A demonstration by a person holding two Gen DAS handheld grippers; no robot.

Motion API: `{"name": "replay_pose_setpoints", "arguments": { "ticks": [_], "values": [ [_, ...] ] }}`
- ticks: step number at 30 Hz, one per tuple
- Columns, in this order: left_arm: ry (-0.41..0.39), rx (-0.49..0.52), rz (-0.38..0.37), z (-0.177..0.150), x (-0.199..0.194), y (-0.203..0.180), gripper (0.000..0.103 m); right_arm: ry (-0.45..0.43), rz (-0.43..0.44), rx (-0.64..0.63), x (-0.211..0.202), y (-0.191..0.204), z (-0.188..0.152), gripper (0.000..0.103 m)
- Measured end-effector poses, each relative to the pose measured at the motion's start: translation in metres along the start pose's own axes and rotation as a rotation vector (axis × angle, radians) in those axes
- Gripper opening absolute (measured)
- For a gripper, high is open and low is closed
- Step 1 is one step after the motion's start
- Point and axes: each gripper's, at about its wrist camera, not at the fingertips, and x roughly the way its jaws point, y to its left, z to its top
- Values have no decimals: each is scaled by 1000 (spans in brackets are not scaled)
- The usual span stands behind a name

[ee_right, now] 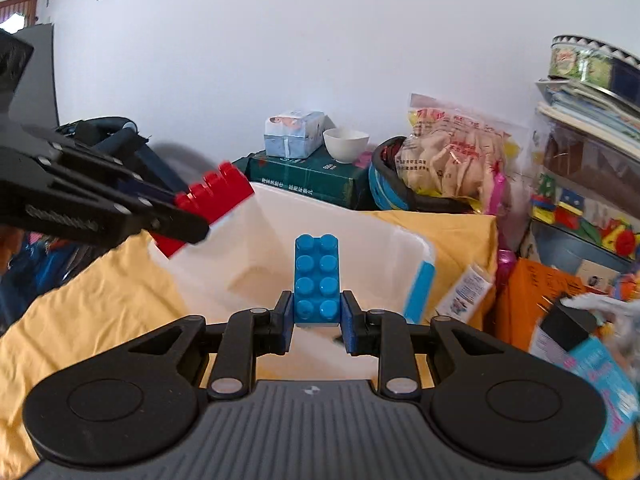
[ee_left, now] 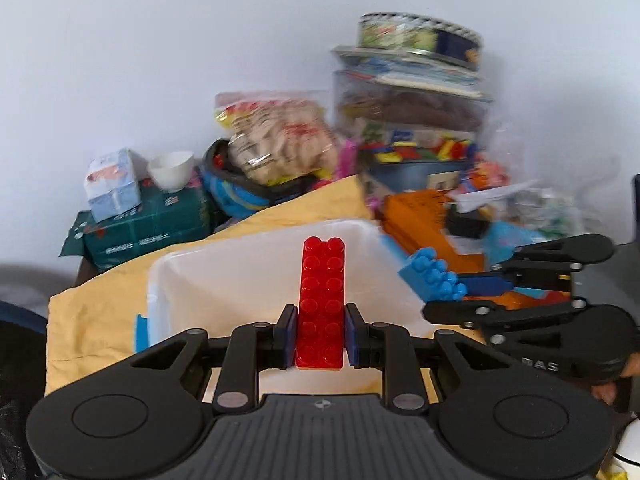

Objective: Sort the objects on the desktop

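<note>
A long red brick (ee_left: 320, 304) is clamped at its near end between the blue pads of the left gripper (ee_left: 320, 338), its studs facing up and its length running forward over a white bin (ee_left: 256, 256). In the right wrist view the same brick is seen at the left, held out above the bin's near left corner. A shorter blue brick (ee_right: 316, 278) is gripped in the same way by the right gripper (ee_right: 316, 320), studs up, and is held above the bin's open mouth; in the left wrist view it is seen at the right, just past the bin's right rim. Both grippers are thus clenched on their bricks, and the two bricks are kept apart from each other.

The bin is set on a yellow cloth (ee_right: 104, 296), and a light blue handle (ee_right: 420, 292) is fixed to its right side. Nothing can be made out on its pale floor.

Behind the cloth a dark green book (ee_right: 312, 180) is laid flat, with a tissue pack (ee_right: 294, 134) and a white bowl (ee_right: 346, 144) resting on it. To the right of these a snack bag (ee_right: 452, 152) is propped in a dark basket (ee_right: 392, 184). Further right a stack of clear boxes is topped by a round tin (ee_left: 420, 38), and an orange box (ee_right: 536, 300) is placed below it among blurred clutter
</note>
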Motion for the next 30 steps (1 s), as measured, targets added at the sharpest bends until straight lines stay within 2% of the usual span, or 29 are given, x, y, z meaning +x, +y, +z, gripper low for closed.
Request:
{"name": "replay_pose_setpoints", "arguments": {
  "ticks": [5, 6, 7, 8, 12, 16, 22, 26, 27, 29, 30],
  "values": [
    [35, -82, -23, -7, 42, 24, 27, 45, -25, 14, 42, 2, -3, 28],
    [38, -91, -28, -9, 46, 26, 28, 50, -45, 18, 48, 1, -5, 31],
    [44, -99, -25, -11, 49, 28, 30, 57, -63, 24, 52, -1, -7, 42],
    [49, -107, -22, -14, 52, 29, 33, 65, -69, 38, 55, -4, -9, 44],
    [40, -125, -48, -27, 35, 30, 35, 29, -9, 134, 35, -14, -24, 43],
    [47, -80, -57, -51, 1, 17, 53, 28, 19, 147, 4, -15, -47, 56],
    [151, -12, -49, -100, -33, -16, 58, 129, 92, 184, -25, -3, -88, 55],
    [224, -84, -64, -138, -44, -24, 58, 183, 93, 101, -34, 25, -108, 53],
    [246, -108, -72, -147, -47, -25, 58, 199, 88, 60, -36, 35, -113, 51],
    [282, -163, -88, -164, -51, -26, 58, 240, 81, -15, -38, 53, -124, 40],
    [301, -188, -97, -171, -53, -26, 58, 259, 81, -42, -39, 61, -129, 40]
  ]
}}
